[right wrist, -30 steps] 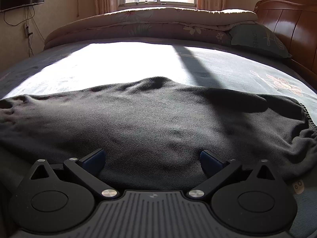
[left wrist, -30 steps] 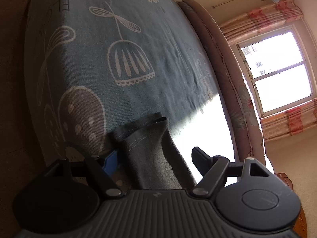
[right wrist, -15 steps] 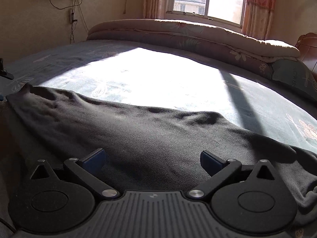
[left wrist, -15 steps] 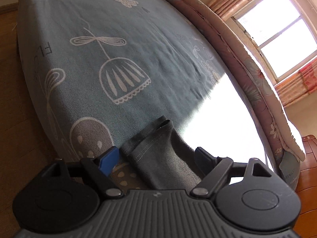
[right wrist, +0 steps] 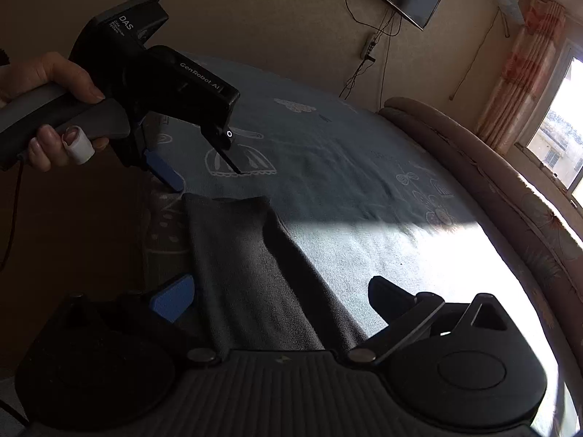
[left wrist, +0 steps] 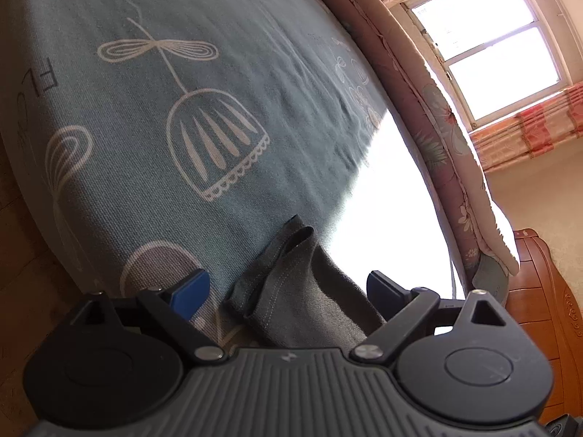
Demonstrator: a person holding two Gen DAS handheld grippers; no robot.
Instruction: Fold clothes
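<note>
The left gripper (left wrist: 288, 291) is opening, pads clear of the dark garment's (left wrist: 302, 291) hem lying between them – probably a release. The right gripper (right wrist: 280, 298) gapes too, empty, straddling the cloth, which lies along the bed (left wrist: 182, 73) edge, folded narrow.

Harsh sun from the window (left wrist: 488, 47) blows out the bedsheet (left wrist: 226, 73) — foreground dim, perhaps underexposed — fisheye-bent edges.
</note>
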